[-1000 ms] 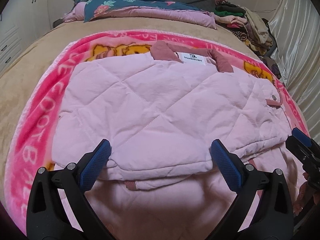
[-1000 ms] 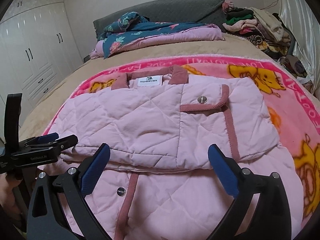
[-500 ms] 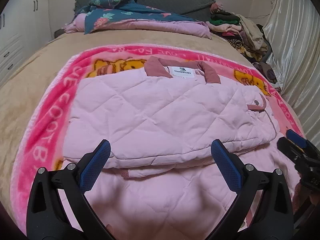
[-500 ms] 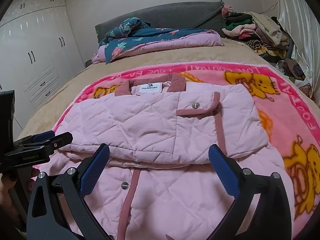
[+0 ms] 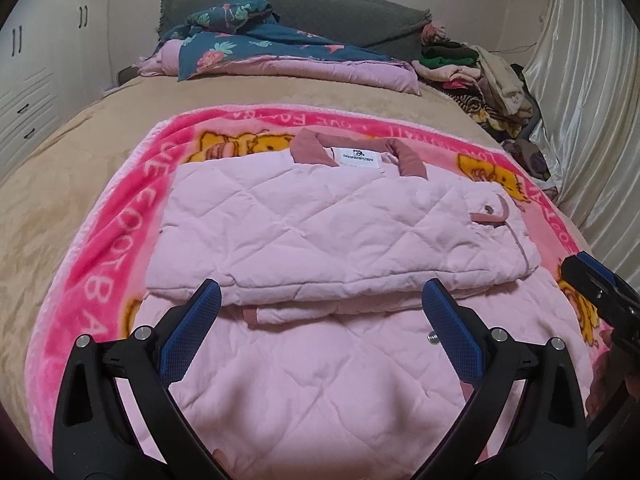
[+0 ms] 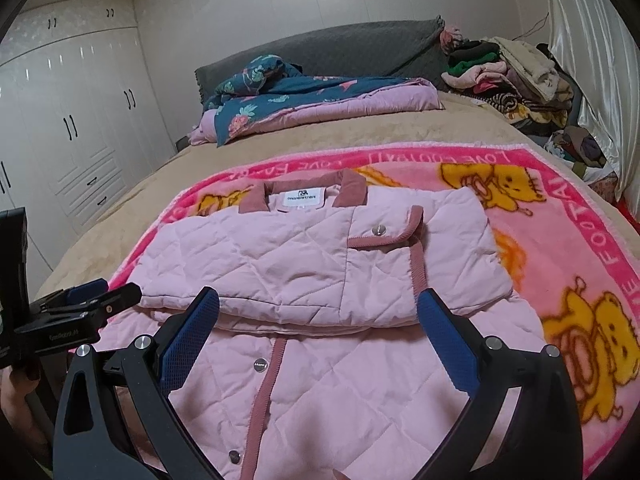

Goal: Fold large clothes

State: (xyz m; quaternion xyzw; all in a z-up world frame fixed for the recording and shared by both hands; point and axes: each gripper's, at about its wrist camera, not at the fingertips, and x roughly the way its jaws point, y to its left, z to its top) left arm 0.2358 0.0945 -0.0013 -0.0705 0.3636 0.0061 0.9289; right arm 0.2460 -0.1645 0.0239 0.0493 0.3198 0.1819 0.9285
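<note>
A pale pink quilted jacket [image 6: 320, 272] is lying on a bright pink cartoon blanket [image 6: 560, 248], which is spreading over a tan bed cover [image 5: 80, 168]. The jacket is lying with its collar toward the head of the bed and its lower part toward the cameras. Its sleeves and sides are sitting folded in over the chest, making a thick rectangular layer that is resting across the upper half, while the lower half is lying flat and single below that fold. A dusty rose collar [image 6: 352, 190] is framing a white label [image 6: 302, 199] at the neck. A pocket flap [image 6: 384, 236] with rose trim and a metal snap is showing on the folded layer, and a rose strip with more snaps is running down the lower part. The fabric is looking soft and lightly creased along diamond stitching. The left gripper [image 5: 320, 320] is hovering over the lower half with its blue pads spread wide and nothing between them. The right gripper [image 6: 318, 320] is likewise hanging spread apart and empty over the lower half, near the edge of the fold. A floral quilt [image 6: 312, 100] is lying at the head of the bed, and a pile of clothes [image 6: 508, 76] is sitting at the far right corner.
</note>
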